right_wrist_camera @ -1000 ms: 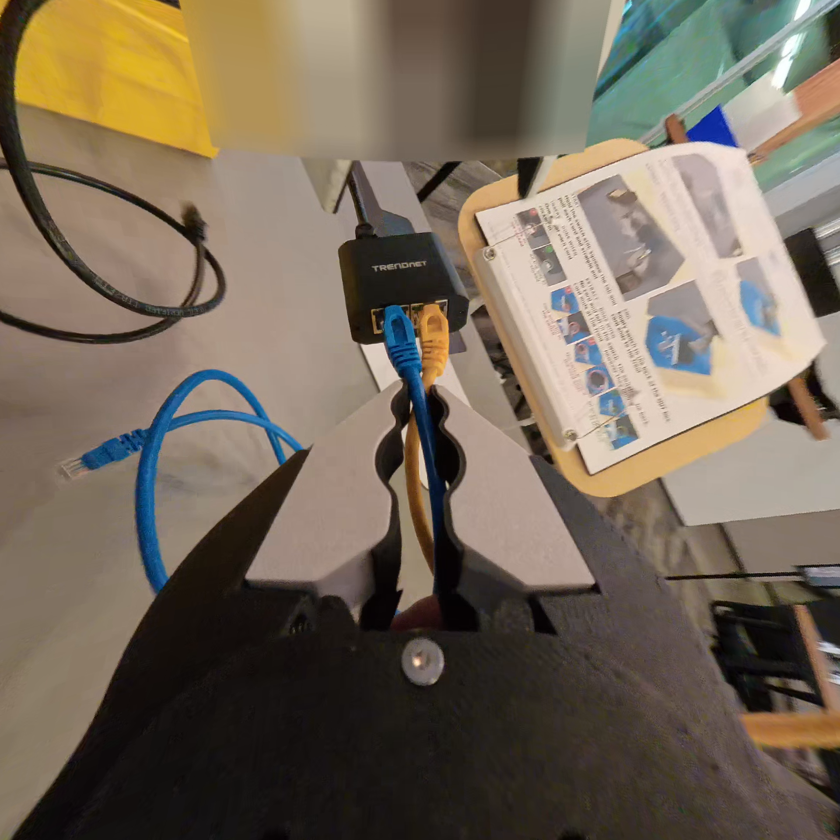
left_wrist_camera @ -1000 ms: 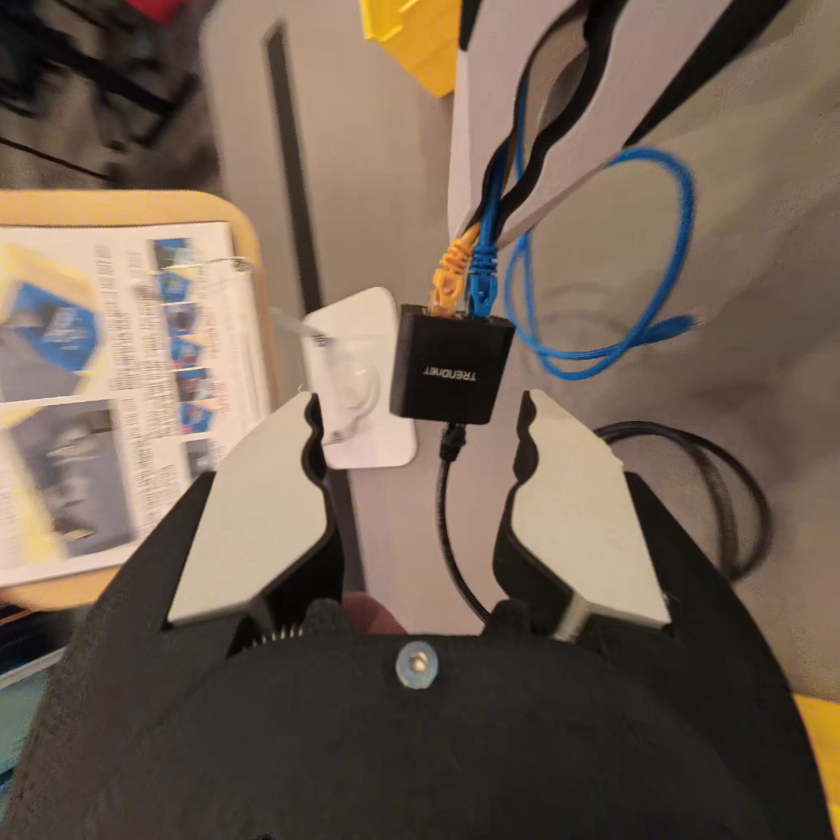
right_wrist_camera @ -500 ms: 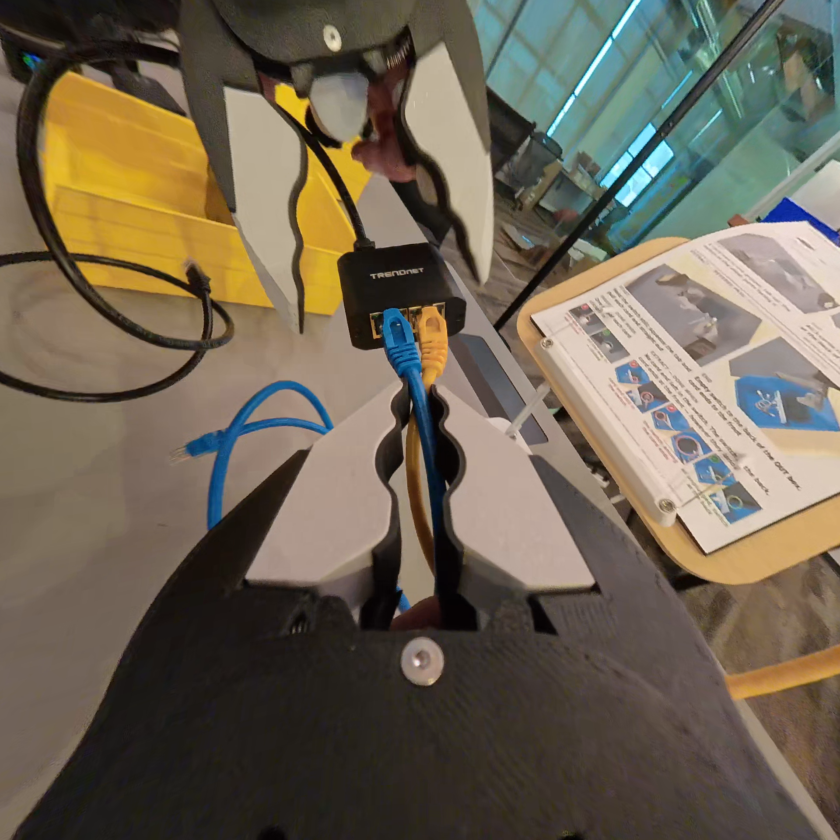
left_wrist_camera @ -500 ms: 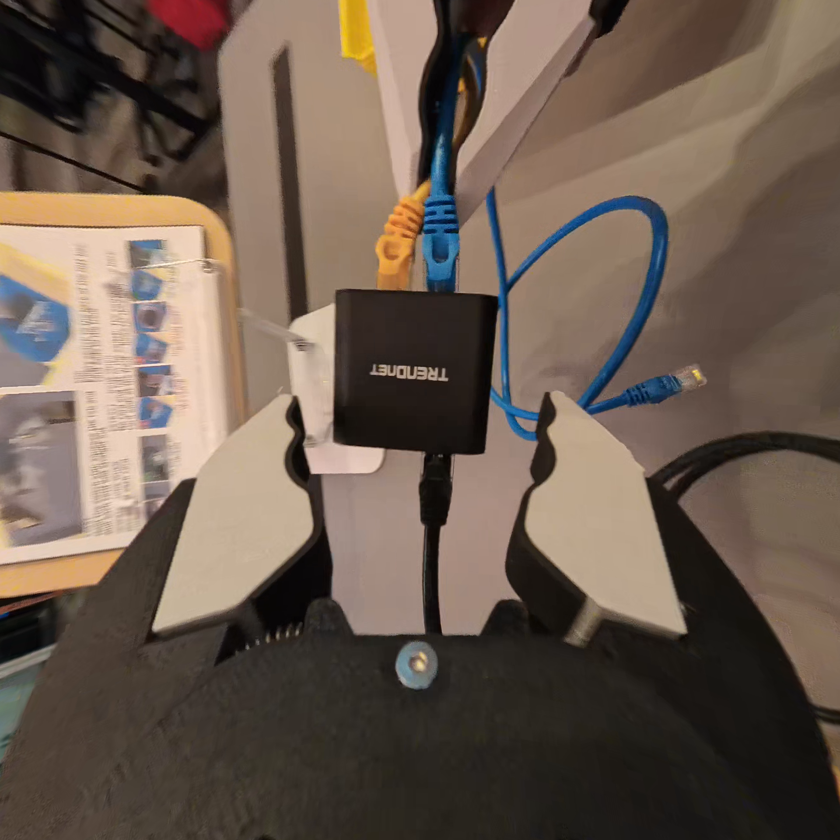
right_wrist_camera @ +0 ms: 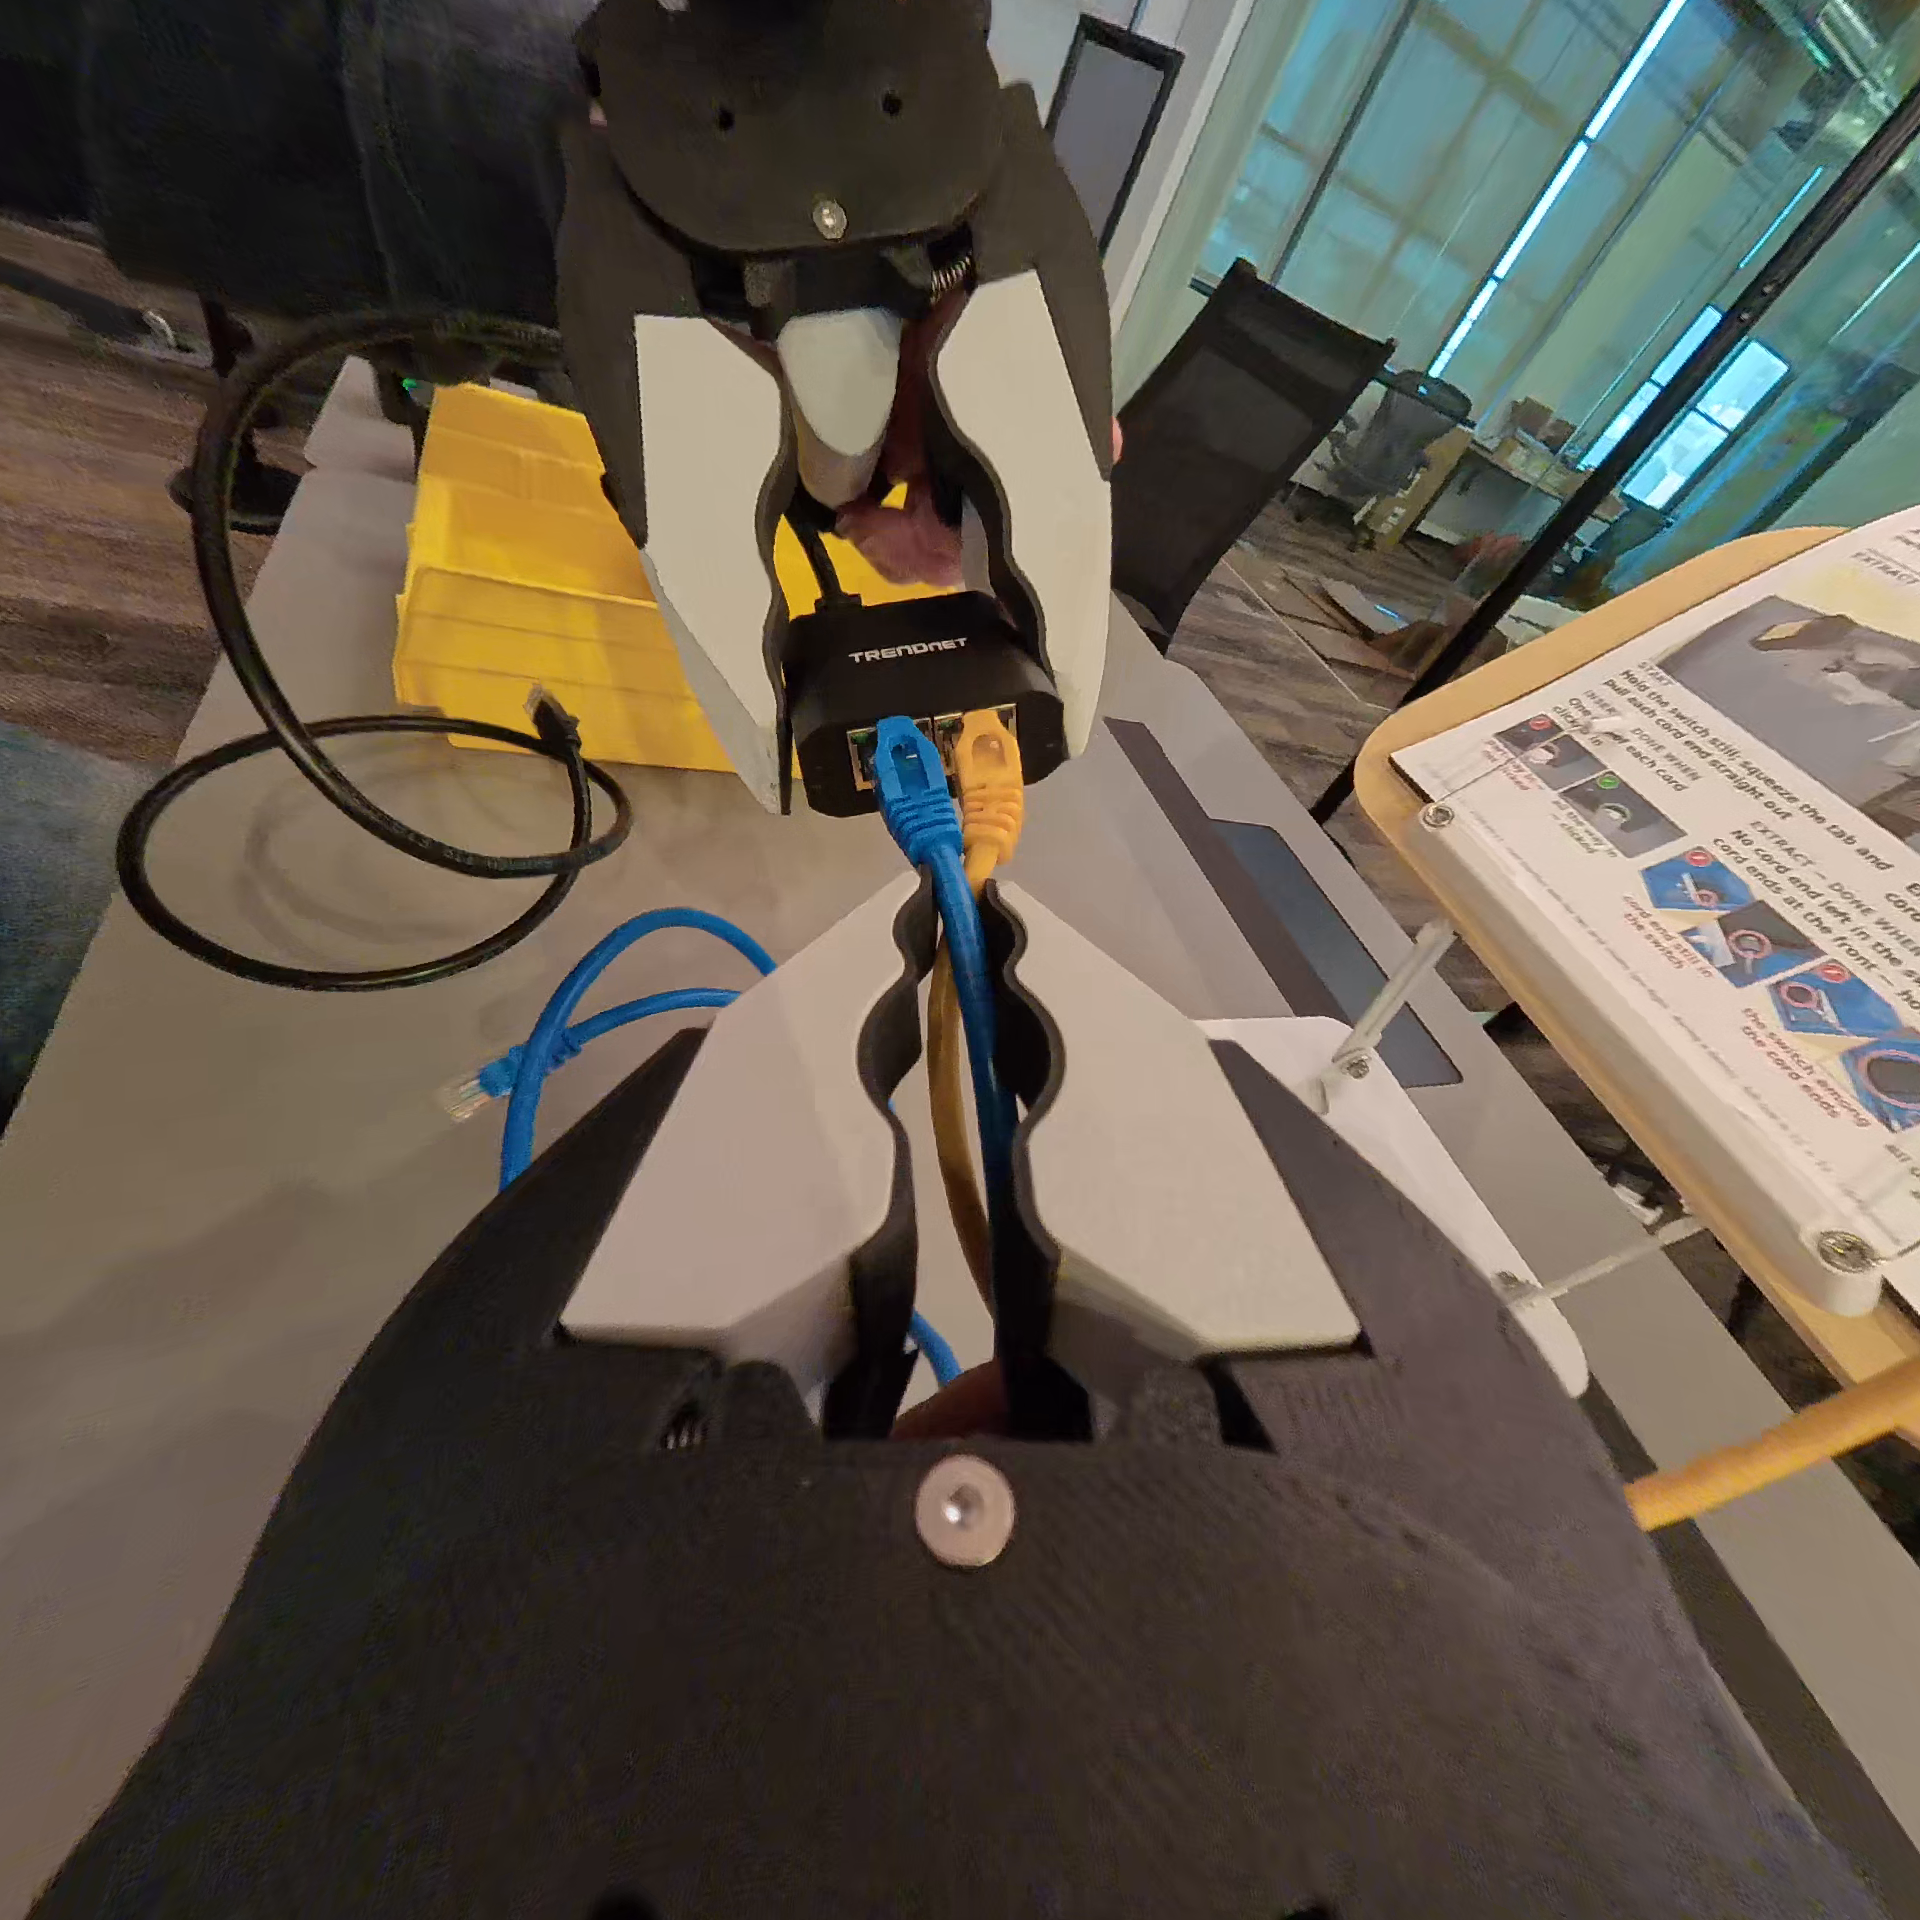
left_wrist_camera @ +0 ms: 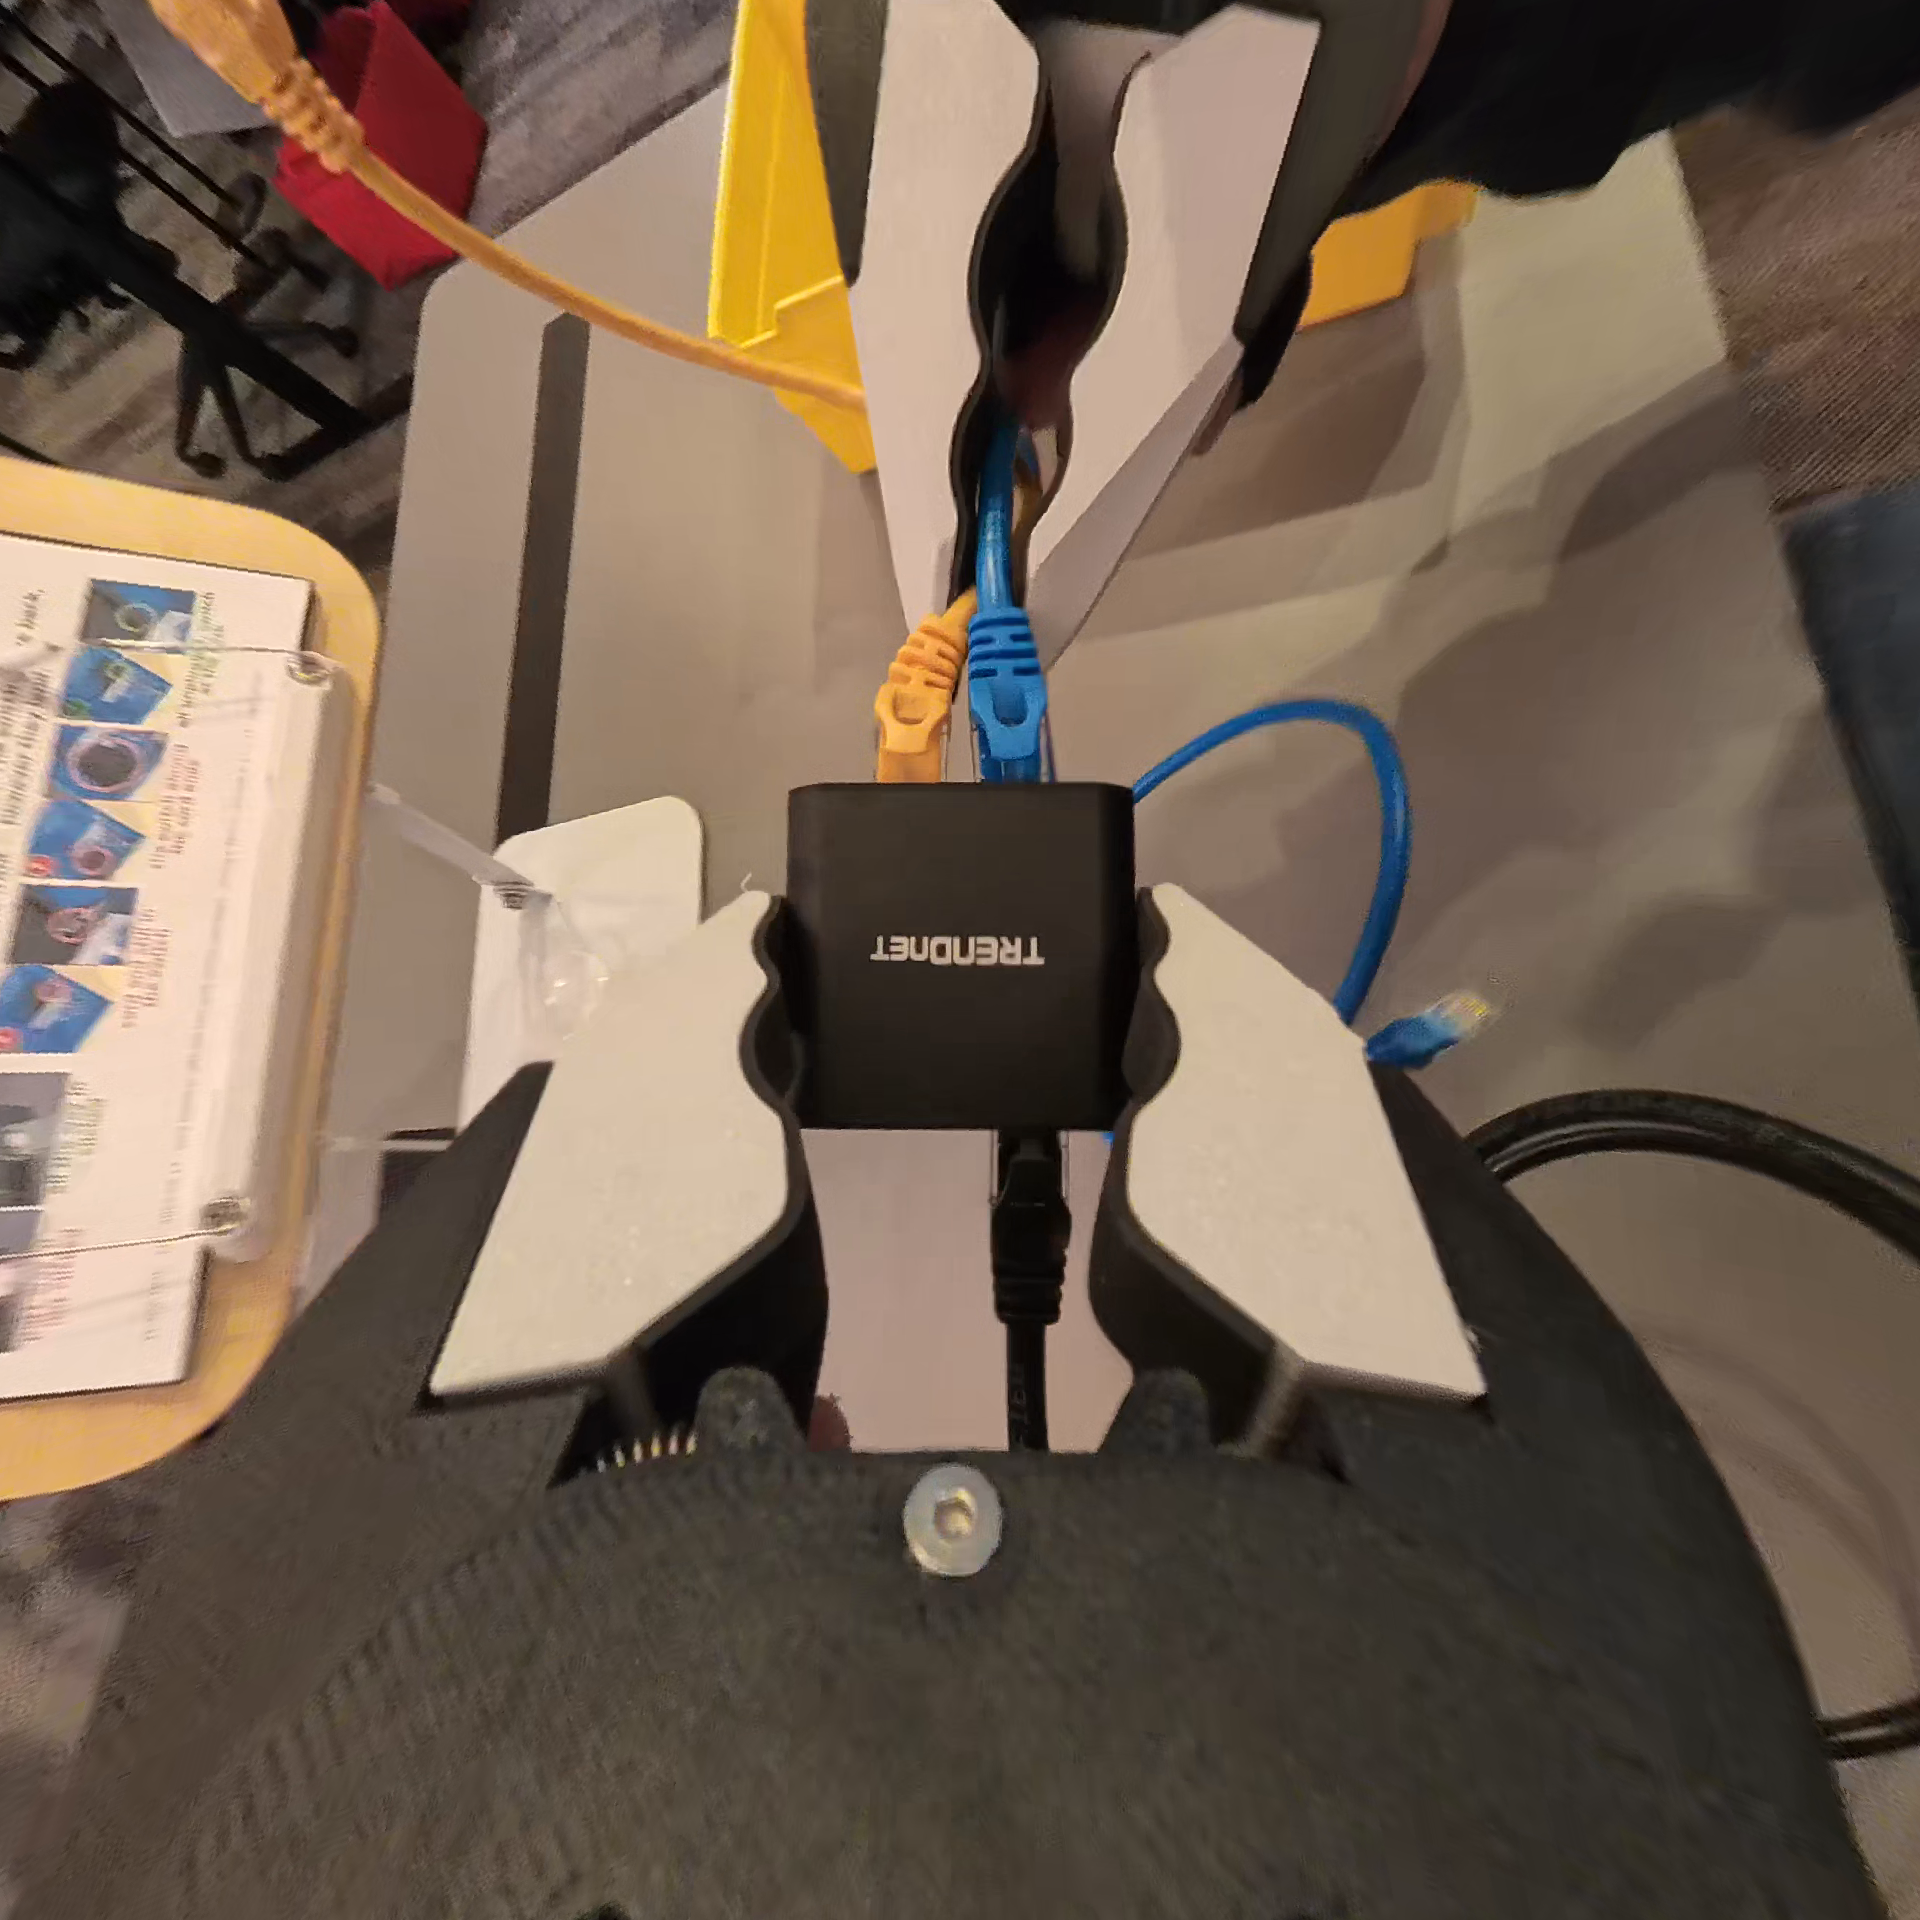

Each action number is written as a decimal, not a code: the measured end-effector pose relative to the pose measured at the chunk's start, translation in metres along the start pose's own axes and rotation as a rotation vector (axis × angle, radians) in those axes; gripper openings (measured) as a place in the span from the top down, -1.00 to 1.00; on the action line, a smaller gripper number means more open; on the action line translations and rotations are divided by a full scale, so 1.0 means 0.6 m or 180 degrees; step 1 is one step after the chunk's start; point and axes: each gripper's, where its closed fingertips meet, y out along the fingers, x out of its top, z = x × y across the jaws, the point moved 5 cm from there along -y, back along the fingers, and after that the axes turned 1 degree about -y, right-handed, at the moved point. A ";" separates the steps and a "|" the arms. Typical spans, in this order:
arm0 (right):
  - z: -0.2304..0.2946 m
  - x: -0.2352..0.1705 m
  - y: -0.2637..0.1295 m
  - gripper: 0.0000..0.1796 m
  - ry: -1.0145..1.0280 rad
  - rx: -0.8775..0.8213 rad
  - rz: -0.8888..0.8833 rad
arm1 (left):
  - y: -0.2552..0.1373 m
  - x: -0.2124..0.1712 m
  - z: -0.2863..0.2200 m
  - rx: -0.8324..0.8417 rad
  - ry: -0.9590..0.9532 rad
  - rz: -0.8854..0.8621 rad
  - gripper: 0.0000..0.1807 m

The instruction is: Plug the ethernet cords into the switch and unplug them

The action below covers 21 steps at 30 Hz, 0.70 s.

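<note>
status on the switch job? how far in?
Done: blue cord and orange cord sit plugged in the switch. In hand: left hand-held gripper clamps the switch; right hand-held gripper is shut on both cords. Left: unplugging. The black cord's free end lies unplugged.
</note>
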 end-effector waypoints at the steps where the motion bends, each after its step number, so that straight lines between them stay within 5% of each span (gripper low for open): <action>1: 0.001 0.001 0.000 0.95 0.0030 0.0029 -0.0034 | 0.000 -0.001 -0.001 -0.0045 -0.0106 -0.0084 0.32; 11: 0.001 -0.005 0.012 0.86 -0.0009 -0.0035 -0.0025 | -0.002 -0.017 -0.004 -0.0117 -0.0382 0.0019 0.29; 16: 0.000 0.014 -0.005 0.56 -0.0956 -0.0542 0.0413 | -0.010 -0.031 0.001 -0.0282 -0.0789 0.0123 0.30; 21: 0.028 0.040 0.008 0.58 -0.2120 -0.0796 0.0886 | -0.015 -0.041 0.005 -0.0541 -0.1295 0.0159 0.30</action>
